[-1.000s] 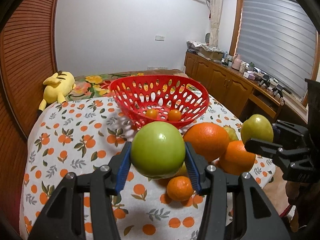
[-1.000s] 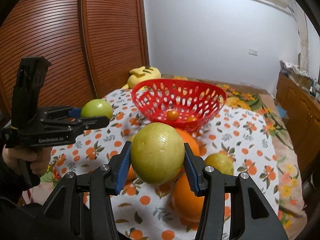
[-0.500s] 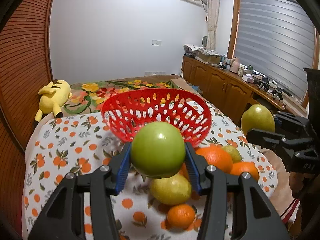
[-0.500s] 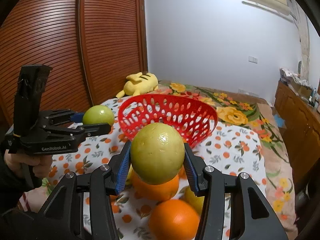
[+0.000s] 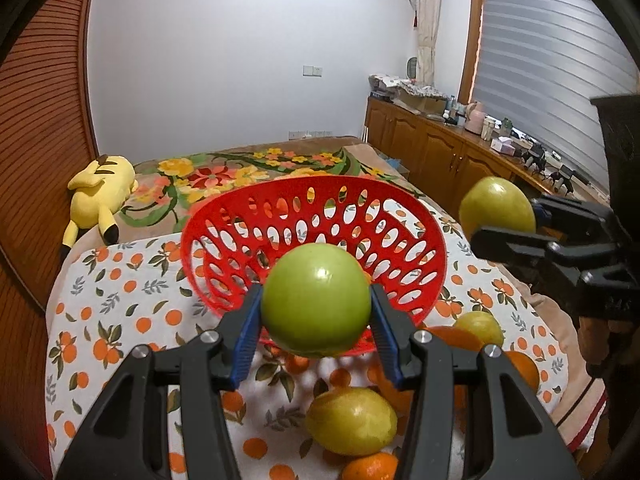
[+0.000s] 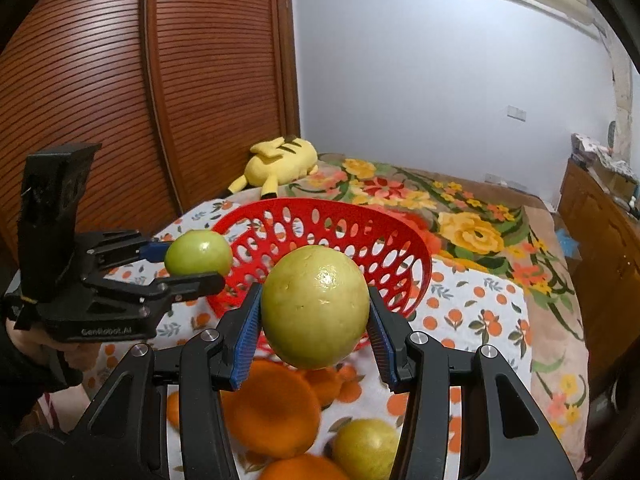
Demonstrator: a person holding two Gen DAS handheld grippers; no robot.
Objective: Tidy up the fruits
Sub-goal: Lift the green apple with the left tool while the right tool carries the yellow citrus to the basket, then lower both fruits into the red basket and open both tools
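Note:
My left gripper (image 5: 316, 312) is shut on a green apple (image 5: 316, 300), held in front of the near rim of the red perforated basket (image 5: 240, 240). My right gripper (image 6: 314, 312) is shut on a yellow-green fruit (image 6: 314, 304), also just short of the red basket (image 6: 400, 248). Each gripper shows in the other's view: the right gripper (image 5: 504, 224) at the far right with its yellow-green fruit (image 5: 496, 206), the left gripper (image 6: 188, 260) at the left with its green apple (image 6: 198, 252). The basket's inside is mostly hidden behind the held fruits.
Oranges (image 6: 272, 408) and yellowish fruits (image 5: 352, 420) lie on the orange-print cloth (image 5: 120, 300) below the grippers. A yellow plush toy (image 5: 102, 188) lies on the floral bedspread behind the basket. Wooden cabinets (image 5: 432, 152) line the right, a slatted wooden door (image 6: 120, 100) the left.
Both grippers have drawn back and a little up with their fruits. The basket now sits farther off behind them and more loose fruit shows below.

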